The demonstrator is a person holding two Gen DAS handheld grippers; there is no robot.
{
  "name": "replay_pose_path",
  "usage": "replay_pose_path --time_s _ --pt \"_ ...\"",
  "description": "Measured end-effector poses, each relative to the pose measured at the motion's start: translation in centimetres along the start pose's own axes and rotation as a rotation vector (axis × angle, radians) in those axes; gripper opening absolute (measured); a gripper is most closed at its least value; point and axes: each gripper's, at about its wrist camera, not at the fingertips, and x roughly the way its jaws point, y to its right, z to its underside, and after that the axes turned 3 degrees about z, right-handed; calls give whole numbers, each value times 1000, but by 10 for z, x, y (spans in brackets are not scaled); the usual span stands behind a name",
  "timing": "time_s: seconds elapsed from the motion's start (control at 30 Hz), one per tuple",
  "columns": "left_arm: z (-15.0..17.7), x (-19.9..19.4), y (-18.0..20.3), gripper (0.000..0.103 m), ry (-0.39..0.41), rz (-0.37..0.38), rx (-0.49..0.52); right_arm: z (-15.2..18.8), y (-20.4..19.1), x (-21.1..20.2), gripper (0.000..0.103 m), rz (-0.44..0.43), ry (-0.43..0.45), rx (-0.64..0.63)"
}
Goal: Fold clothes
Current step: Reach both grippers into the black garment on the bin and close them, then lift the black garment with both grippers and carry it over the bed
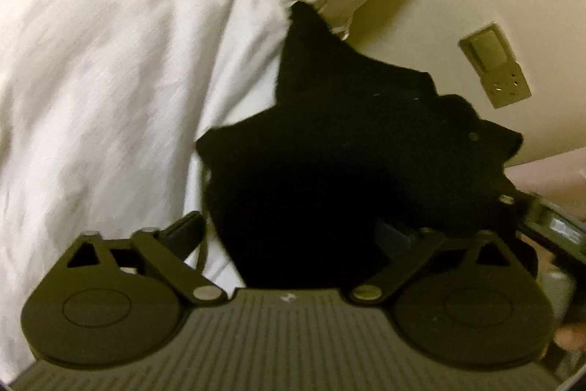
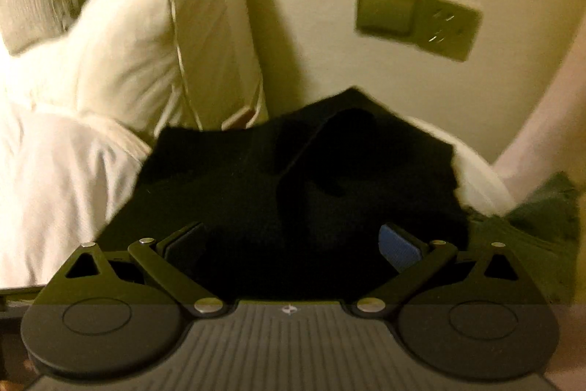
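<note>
A black garment (image 1: 329,149) lies bunched on the white bed, right in front of my left gripper (image 1: 289,237). The left jaws stand wide apart, and the cloth fills the gap between them. The same black garment (image 2: 293,178) lies spread and creased in front of my right gripper (image 2: 293,244). Its jaws also stand wide apart, with a blue pad (image 2: 397,246) showing on the right finger. Black cloth lies between the right fingers, not pinched. The part of the garment nearest each gripper is too dark to make out.
White duvet (image 1: 110,79) covers the bed on the left. A white pillow (image 2: 146,54) leans on the cream wall, which carries a switch-and-socket plate (image 2: 417,21). A dark green cloth (image 2: 542,226) lies at the right. The other gripper's body (image 1: 549,222) shows at the right edge.
</note>
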Motion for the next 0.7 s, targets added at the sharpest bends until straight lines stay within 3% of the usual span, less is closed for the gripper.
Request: replay_pose_path --time_s 0.1,0.17,0.2,0.23,0.27,0.4,0.57,0.7 --pt "-3 2 11 64 12 2 54 1 -5 21 101 -24 -10 -13" --pt "-3 0 17 22 17 12 84 1 -5 24 70 -36 -10 -7" --pt "-4 -4 23 20 27 14 105 1 -5 24 62 -45 -7 -4" --pt "-4 -10 31 17 43 6 138 0 -2 20 40 -62 4 1" --pt "-3 -18 40 16 68 -5 183 -2 1 13 26 -77 16 9" --pt "-2 -63 76 13 194 9 328 -9 14 -20 17 -132 89 58" --pt "-9 -116 99 12 275 75 332 -28 24 -78 9 -177 272 81" --pt "-11 -165 127 12 404 89 390 -49 23 -129 8 -231 436 53"
